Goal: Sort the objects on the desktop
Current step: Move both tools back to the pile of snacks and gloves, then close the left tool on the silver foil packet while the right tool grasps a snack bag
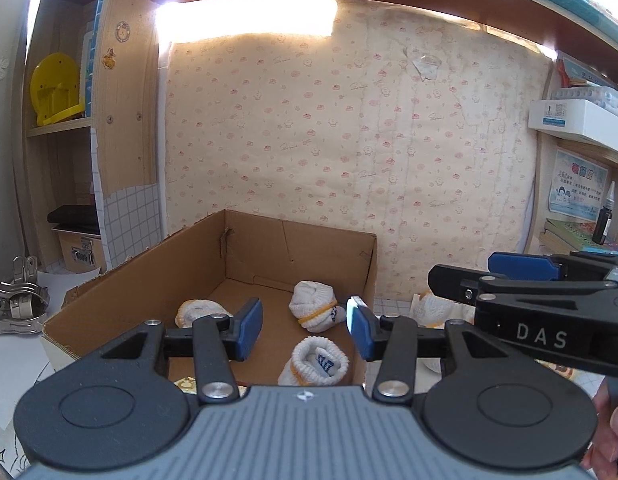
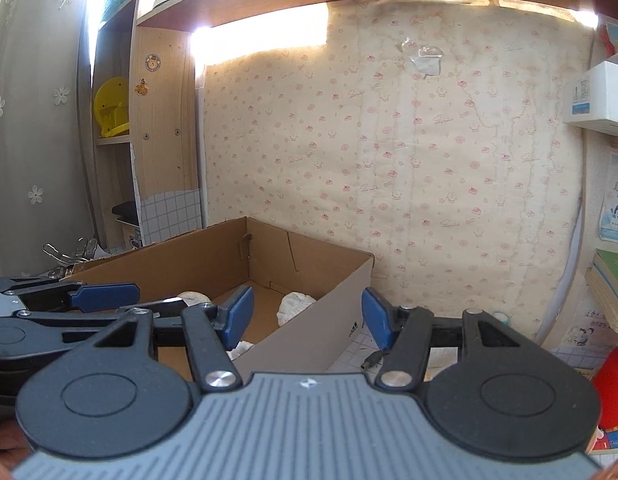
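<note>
Holding both the left claw and right claw wide open and empty, we are judging the loose sock beside the box as next, best pinched mid-bundle.

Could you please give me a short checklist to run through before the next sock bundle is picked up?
1. Left hand-held gripper open, empty: ok.
2. Right hand-held gripper open, empty: ok.
3. Cardboard box open-topped, upright: ok.
4. Three sock bundles, including the nearest bundle, already inside: ok.
5. Loose bundle right of the box, unobstructed: cannot tell, the right gripper partly hides it.
6. Cable plug clear of that bundle: cannot tell.
</note>
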A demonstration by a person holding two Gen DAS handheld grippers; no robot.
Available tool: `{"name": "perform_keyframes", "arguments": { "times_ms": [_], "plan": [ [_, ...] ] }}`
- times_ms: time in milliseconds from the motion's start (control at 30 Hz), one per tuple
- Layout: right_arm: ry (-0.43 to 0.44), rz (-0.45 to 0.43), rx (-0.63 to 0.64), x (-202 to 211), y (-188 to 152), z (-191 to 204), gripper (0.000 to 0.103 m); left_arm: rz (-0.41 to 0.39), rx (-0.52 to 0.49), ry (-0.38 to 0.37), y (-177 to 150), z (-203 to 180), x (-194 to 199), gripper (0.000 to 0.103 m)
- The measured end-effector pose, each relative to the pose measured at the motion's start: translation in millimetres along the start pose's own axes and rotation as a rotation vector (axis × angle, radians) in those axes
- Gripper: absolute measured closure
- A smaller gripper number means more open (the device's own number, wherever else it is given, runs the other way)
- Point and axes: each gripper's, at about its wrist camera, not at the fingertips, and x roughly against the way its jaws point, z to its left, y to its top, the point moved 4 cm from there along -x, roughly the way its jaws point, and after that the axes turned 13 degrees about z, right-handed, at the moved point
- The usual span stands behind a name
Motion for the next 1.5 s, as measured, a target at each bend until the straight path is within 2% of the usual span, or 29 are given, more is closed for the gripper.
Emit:
{"name": "perform_keyframes", "arguments": {
  "times_ms": [200, 300, 633, 867, 1067, 1200, 1300, 1500],
  "plan": [
    [-0.051, -0.002, -0.032, 16.6, -16.8, -27.3, 0.044, 0.01, -0.044, -0.049, -7.4, -30.8, -0.7, 0.052],
    [-0.098, 0.017, -0.046, 22.5, -31.3, -44.9, 0.044, 0.021, -0.065, -0.08, -12.6, -46.7, -3.5, 0.051],
    [-0.174, 0.058, -0.142, 39.0, -73.4, -97.0, 0.044, 0.072, -0.137, -0.19, -39.0, -105.5, -22.1, 0.05],
    [-0.19, 0.065, -0.184, 46.6, -88.5, -117.3, 0.044, 0.095, -0.228, -0.256, -62.8, -138.1, -43.8, 0.04],
    [-0.199, 0.069, -0.213, 48.8, -96.7, -130.2, 0.044, 0.144, -0.293, -0.263, -77.6, -144.4, -69.9, 0.033],
    [-0.205, 0.077, -0.222, 45.5, -100.2, -136.3, 0.044, 0.158, -0.318, -0.245, -80.1, -142.0, -81.2, 0.022],
    [-0.22, 0.093, -0.223, 39.1, -102.9, -141.7, 0.043, 0.163, -0.322, -0.236, -79.0, -140.4, -87.0, 0.018],
    [-0.243, 0.147, -0.195, 18.2, -106.7, -149.1, 0.035, 0.199, -0.317, -0.242, -80.1, -139.6, -99.0, 0.018]
  ]
}}
